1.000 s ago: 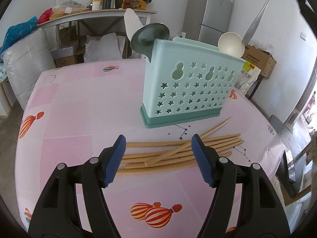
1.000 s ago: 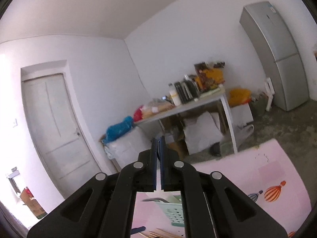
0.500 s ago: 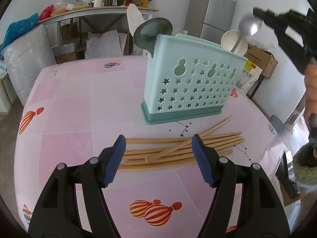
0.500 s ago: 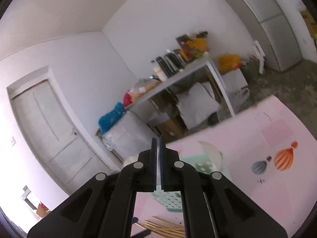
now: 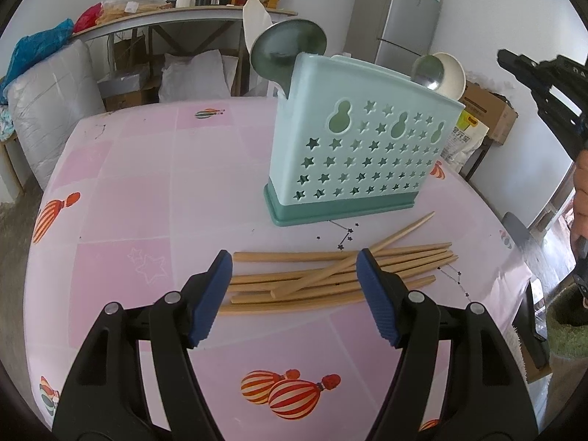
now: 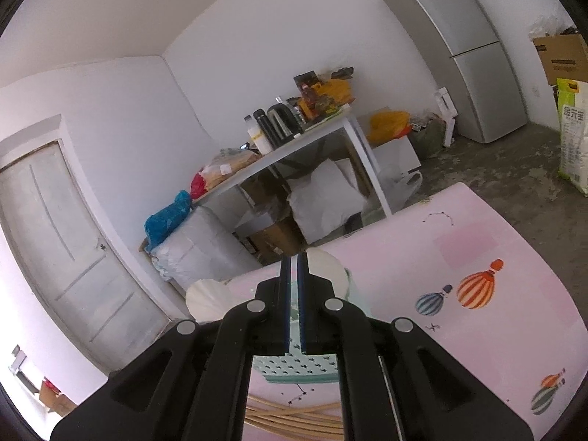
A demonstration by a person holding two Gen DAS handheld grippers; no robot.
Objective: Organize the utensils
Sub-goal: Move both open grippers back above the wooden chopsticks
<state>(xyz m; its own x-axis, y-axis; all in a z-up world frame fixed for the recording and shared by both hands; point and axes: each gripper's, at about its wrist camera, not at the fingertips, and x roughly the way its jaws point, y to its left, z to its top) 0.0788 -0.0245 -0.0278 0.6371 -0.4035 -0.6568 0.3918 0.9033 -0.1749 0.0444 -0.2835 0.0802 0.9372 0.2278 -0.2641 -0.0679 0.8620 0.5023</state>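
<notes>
Right now my left gripper hovers with jaws wide, empty, over the pile of light wooden chopsticks lying near the table's near edge on the pink balloon-print tablecloth. Just behind them stands the mint-green star-perforated plastic utensil holder, with a metal ladle, white rice paddle, steel spoon and white round spoon sticking out. My right gripper sits above the holder, jaws just starting to part, a thin slit, nothing between them.

Black tongs, ribbed blue pads
</notes>
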